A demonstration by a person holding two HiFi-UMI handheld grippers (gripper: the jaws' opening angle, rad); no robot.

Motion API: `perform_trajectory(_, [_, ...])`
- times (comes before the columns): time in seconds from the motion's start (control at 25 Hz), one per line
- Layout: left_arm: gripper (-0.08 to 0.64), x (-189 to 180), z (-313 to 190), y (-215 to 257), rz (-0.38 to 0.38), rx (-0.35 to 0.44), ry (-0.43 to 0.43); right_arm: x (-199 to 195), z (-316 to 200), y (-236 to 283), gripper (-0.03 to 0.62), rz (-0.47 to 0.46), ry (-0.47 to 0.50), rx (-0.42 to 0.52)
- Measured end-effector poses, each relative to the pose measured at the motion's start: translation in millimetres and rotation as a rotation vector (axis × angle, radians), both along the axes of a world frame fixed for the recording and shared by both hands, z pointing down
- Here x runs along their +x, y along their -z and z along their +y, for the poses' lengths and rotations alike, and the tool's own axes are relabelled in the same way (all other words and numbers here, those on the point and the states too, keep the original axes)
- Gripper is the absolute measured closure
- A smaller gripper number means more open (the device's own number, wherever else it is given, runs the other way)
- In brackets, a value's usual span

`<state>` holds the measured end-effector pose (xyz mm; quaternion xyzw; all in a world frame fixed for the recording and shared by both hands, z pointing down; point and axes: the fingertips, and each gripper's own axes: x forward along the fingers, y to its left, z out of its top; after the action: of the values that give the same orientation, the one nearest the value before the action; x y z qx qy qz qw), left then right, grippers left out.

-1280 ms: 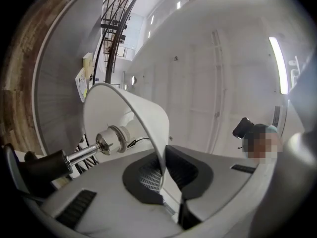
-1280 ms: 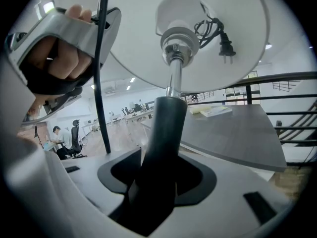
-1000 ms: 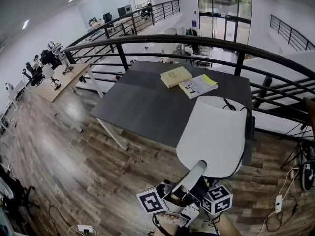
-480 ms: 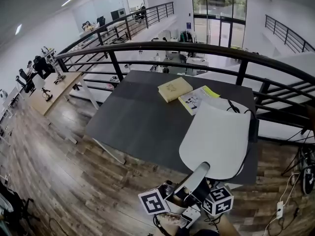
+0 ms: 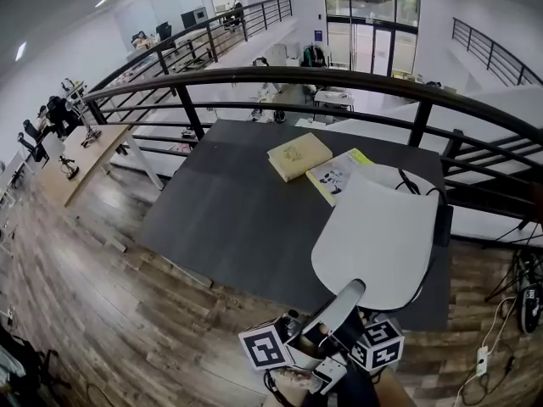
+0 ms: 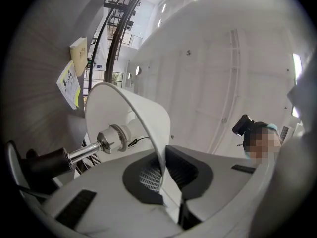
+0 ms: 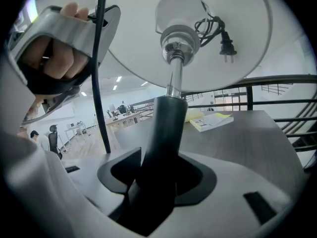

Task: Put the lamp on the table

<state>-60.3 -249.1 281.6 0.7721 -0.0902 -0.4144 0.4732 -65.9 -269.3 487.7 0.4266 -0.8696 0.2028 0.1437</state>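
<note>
The lamp has a wide white shade (image 5: 377,227) and a dark stem (image 7: 161,133). It is carried tilted over the near right corner of the dark grey table (image 5: 229,202). My left gripper (image 6: 166,175) is shut on the thin rim of the shade (image 6: 148,118), with the bulb socket (image 6: 111,138) to its left. My right gripper (image 7: 158,177) is shut on the dark stem below the socket (image 7: 176,38). The lamp's plug (image 7: 225,46) and coiled cord hang inside the shade. In the head view both marker cubes (image 5: 265,348) sit at the bottom edge, below the shade.
A tan book (image 5: 299,155) and an open booklet (image 5: 339,172) lie on the table's far side. A black railing (image 5: 339,79) runs behind and to the right of the table. Cables and a power strip (image 5: 482,354) lie on the wood floor at the right.
Both grippers and the lamp have moved forward towards the table. The shade now reaches further over the table's near right part. Both grips are unchanged.
</note>
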Motion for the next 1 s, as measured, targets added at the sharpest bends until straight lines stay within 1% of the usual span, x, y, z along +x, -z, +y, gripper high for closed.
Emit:
perform_trajectory(0.16, [0.538,-4,-21,-6,-0.003,-0.011,0.011,-4,-19,-6,0.37,0.002,0.011,-0.012])
perform_trajectory(0.36, [0.538,1,-58,-15,0.006,-0.041,0.037,2,-49,-15,0.37,0.004,0.032,-0.031])
perform_trajectory(0.68, [0.538,15,-120,-20,0.007,-0.051,0.063,16,-111,-18,0.37,0.008,0.054,-0.035])
perform_trajectory(1.0, [0.537,38,-174,-22,-0.002,-0.054,0.074,39,-168,-19,0.37,0.013,0.064,-0.038])
